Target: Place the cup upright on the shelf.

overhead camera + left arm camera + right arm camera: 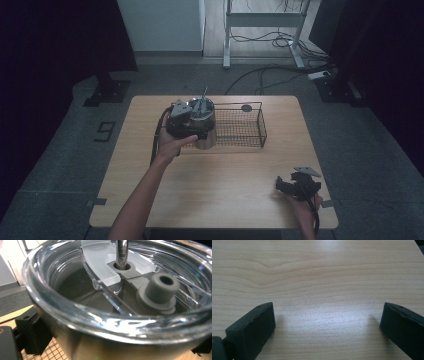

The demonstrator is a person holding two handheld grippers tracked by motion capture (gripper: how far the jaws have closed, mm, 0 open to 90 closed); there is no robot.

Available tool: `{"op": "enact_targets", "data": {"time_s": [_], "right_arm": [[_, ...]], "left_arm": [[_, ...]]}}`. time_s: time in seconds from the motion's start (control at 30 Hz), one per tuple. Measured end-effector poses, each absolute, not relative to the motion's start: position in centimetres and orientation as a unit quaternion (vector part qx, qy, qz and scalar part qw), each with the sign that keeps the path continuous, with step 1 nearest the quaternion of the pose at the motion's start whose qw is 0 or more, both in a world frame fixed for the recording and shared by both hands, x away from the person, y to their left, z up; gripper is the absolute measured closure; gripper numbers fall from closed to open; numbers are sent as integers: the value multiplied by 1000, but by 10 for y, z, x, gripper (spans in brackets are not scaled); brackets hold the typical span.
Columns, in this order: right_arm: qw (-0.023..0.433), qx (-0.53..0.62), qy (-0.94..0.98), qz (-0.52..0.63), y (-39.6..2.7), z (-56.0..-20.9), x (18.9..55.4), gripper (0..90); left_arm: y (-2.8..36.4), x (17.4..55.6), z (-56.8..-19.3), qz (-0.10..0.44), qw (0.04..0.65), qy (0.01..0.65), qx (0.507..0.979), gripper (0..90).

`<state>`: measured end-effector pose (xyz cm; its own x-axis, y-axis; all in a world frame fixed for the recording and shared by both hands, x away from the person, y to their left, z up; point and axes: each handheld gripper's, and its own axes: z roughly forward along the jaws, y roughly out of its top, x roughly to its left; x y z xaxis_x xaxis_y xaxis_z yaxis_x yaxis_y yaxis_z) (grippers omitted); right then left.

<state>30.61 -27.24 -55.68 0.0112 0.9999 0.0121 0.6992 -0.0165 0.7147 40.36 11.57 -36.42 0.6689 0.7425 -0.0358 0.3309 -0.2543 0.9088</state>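
A steel tumbler point(205, 127) with a clear lid point(75, 308) and a metal straw point(121, 251) is at the left end of a black wire basket point(263, 126). My left gripper point(194, 132) is shut on the tumbler's body, one black jaw on each side of it in the left gripper view. A grey rubber plug point(160, 287) stands up on the lid beside the straw. My right gripper point(286, 186) rests near the table's front right corner. Its jaws stand wide open over bare wood point(317, 277), with nothing between them.
The wooden table point(225, 175) carries the basket along its far edge. A small dark round thing point(246, 108) lies by the basket's far rim. Cables point(270, 70) and a white frame point(227, 35) are on the floor beyond the table.
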Motion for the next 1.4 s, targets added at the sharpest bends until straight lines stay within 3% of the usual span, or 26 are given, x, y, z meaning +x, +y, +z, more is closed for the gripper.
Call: {"op": "enact_targets", "data": {"time_s": [1.4], "right_arm": [[275,659,644,276,-273,-557,305,0]], "left_arm": [[116,458,-368,225,486,371,759,38]]}}
